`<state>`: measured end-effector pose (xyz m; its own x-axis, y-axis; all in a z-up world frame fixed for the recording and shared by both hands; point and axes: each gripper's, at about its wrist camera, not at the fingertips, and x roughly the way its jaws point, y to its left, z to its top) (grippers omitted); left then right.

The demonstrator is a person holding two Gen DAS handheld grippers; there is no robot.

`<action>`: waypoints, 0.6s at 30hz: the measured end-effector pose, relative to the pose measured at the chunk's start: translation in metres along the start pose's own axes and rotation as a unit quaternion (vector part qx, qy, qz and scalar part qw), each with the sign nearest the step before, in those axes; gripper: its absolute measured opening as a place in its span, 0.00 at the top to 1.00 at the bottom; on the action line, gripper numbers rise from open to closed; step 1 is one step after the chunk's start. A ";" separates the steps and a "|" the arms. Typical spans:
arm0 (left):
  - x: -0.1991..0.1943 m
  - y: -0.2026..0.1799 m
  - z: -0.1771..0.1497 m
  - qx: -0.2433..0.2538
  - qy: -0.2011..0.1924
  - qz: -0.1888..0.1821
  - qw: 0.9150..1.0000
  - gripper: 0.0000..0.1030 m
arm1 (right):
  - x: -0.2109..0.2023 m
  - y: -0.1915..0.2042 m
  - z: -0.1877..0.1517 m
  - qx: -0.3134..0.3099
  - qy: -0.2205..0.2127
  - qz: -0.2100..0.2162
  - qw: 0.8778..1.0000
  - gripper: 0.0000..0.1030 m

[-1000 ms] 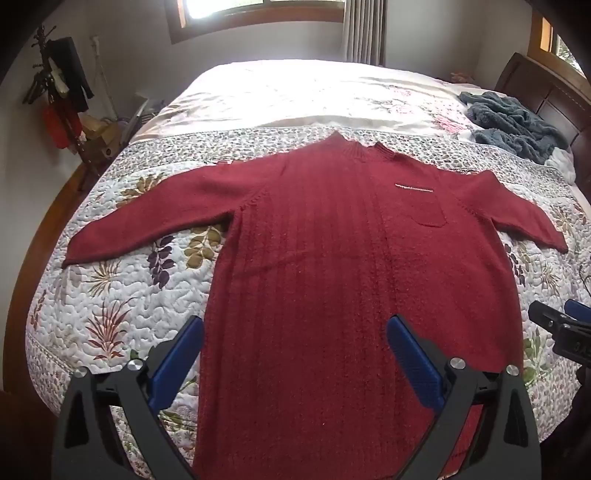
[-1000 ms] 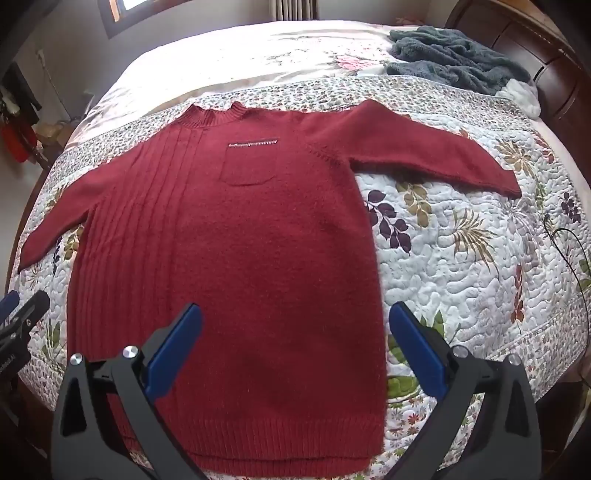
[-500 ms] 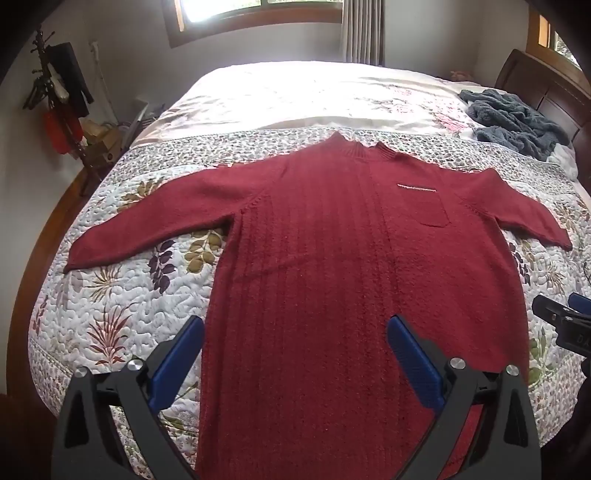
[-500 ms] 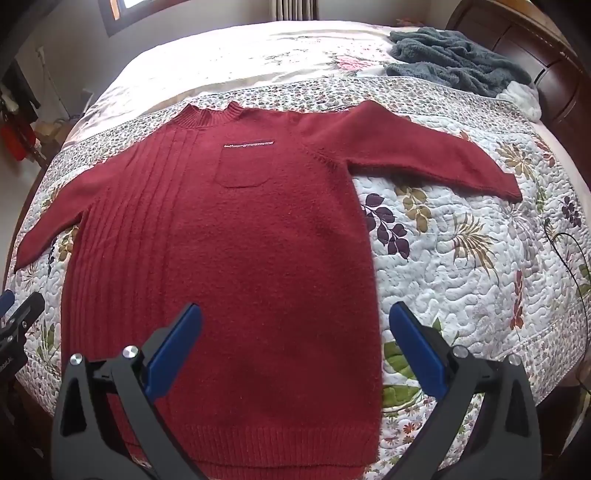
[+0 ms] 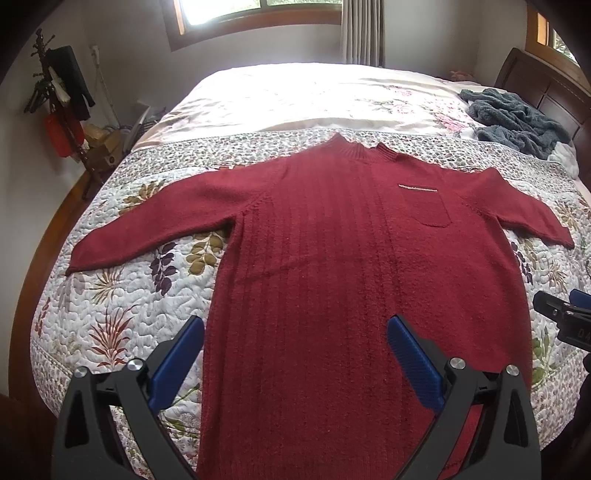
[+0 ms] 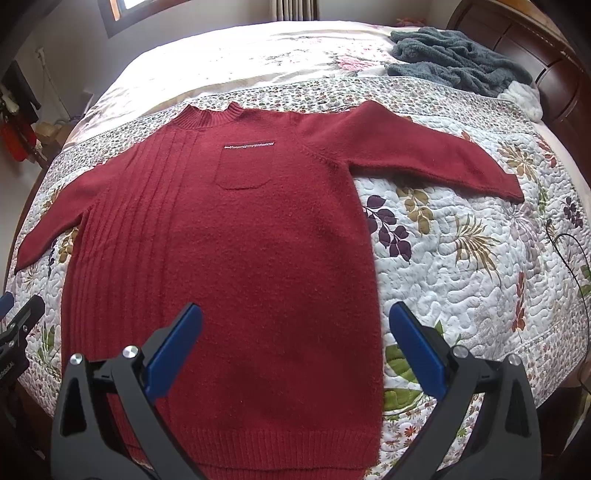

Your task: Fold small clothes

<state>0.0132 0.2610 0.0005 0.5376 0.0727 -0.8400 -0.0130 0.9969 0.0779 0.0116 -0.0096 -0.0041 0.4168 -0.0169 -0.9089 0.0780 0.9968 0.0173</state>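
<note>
- Blue-padded fingers of the left gripper [image 5: 295, 356] stand spread wide, holding nothing, above the lower left part of the red sweater [image 5: 332, 277]; its camera looks up the garment toward the collar.
- Right gripper [image 6: 295, 350] is likewise agape and empty, poised over the lower right part of the sweater, one pad above the knit and the other above bare quilt.
- Each gripper shows at the edge of the other's view, near the sweater's hem corners.
- Sweater lies flat and face up on the floral quilt [image 6: 461, 258], both sleeves stretched outward, the chest pocket [image 6: 242, 171] and ribbed hem [image 6: 288, 446] in plain sight.
- Bare quilt lies beside both sleeves and along the right side seam; the near bed edge sits just below the hem.
- Grey fluffy blanket [image 6: 454, 59] is bunched at the far right corner, well apart from the sweater, by a dark wooden headboard [image 6: 517, 33].
- Beyond the bed, a window [image 5: 258, 14] lets in bright light, and a coat stand [image 5: 59, 99] with hanging items is at the far left.
</note>
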 end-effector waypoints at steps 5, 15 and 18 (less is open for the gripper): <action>-0.001 0.000 -0.001 -0.001 0.001 0.002 1.000 0.04 | 0.001 0.000 0.001 0.000 0.000 0.000 1.000 0.03; 0.001 -0.001 -0.003 0.001 0.002 0.004 1.000 0.04 | 0.006 0.000 0.000 -0.002 0.006 0.000 1.000 0.03; 0.002 -0.001 -0.003 0.001 0.003 0.004 1.000 0.04 | 0.007 0.000 -0.001 -0.002 0.007 -0.001 1.000 0.03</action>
<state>0.0115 0.2600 -0.0029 0.5318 0.0810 -0.8430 -0.0162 0.9962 0.0855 0.0135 -0.0098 -0.0111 0.4030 -0.0175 -0.9150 0.0755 0.9970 0.0142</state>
